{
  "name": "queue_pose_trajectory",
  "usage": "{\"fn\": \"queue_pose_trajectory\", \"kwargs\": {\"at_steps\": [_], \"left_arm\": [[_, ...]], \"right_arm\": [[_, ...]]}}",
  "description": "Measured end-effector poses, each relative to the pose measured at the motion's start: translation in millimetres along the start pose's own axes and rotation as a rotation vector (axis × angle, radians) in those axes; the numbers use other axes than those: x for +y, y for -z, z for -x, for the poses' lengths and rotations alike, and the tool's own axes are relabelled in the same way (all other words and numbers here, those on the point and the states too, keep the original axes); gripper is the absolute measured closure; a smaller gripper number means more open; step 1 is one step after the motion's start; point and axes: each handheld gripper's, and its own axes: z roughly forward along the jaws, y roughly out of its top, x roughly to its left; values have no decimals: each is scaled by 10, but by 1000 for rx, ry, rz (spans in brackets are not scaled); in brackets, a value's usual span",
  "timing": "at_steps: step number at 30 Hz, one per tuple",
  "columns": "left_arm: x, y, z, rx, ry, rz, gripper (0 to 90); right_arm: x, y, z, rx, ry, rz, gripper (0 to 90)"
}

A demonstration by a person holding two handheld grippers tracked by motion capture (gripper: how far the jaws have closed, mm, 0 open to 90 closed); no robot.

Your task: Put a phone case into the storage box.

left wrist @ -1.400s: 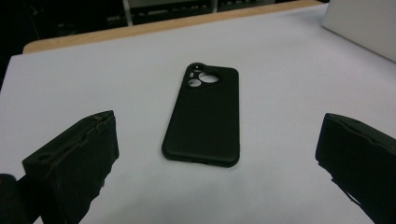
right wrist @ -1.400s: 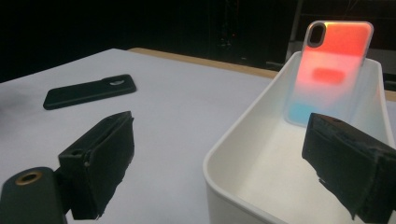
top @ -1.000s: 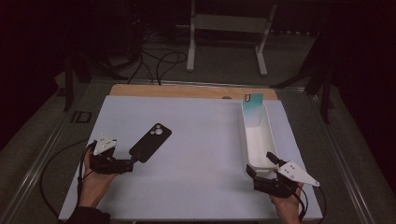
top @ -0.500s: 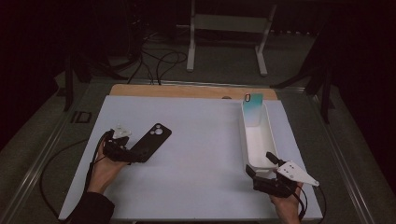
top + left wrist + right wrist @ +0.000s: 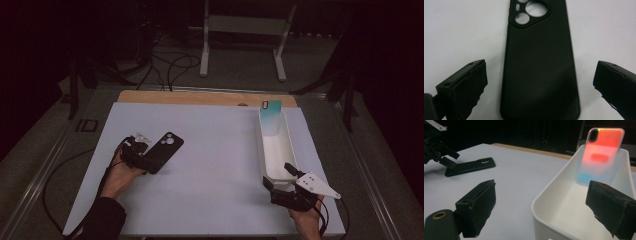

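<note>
Phone case [image 5: 540,65] flat on the white worktop [image 5: 215,150], between spread jaws
Left gripper [image 5: 540,82] gapes wide around its lower end, not touching; right gripper [image 5: 544,210] stands wide too, by the white tray [image 5: 554,202]

White table [image 5: 215,175] – black phone case [image 5: 162,151], white bin [image 5: 276,150] on it

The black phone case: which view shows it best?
The left gripper view: the black phone case lies large between the open left claw. The high view shows it small; the right gripper view shows it distant, edge-on.
</note>
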Motion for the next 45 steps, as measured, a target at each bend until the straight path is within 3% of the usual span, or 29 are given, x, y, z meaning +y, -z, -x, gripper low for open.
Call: {"fn": "queue_pose_trajectory", "kwargs": {"at_steps": [7, 14, 16, 27, 29, 30, 32, 40, 45], "left_arm": [[2, -129, -38, -11, 6, -71, 0], [10, -188, -38, -3, 2, -94, 0], [44, -224, -20, 9, -25, -112, 1], [103, -240, -8, 11, -30, -160, 19], [109, -226, 3, 5, -39, -161, 31], [113, -217, 12, 3, -44, -161, 107], [121, -205, 28, 2, -49, -164, 126], [118, -193, 42, 6, -45, -156, 154], [110, -187, 45, 8, -21, -128, 159]], "right_arm": [[-2, -2, -1, 2, -3, -3, 93], [-6, -10, -2, 2, -2, -6, 92], [-8, -14, 2, 3, -2, -6, 93], [-3, -42, -21, 6, 4, -10, 93], [-2, -43, -21, 8, 3, -11, 93], [2, -49, -24, 9, 3, -12, 93], [3, -50, -25, 9, 4, -13, 94], [14, -51, -29, 7, 3, -15, 94], [39, -48, -12, 7, -11, -12, 95]]}}
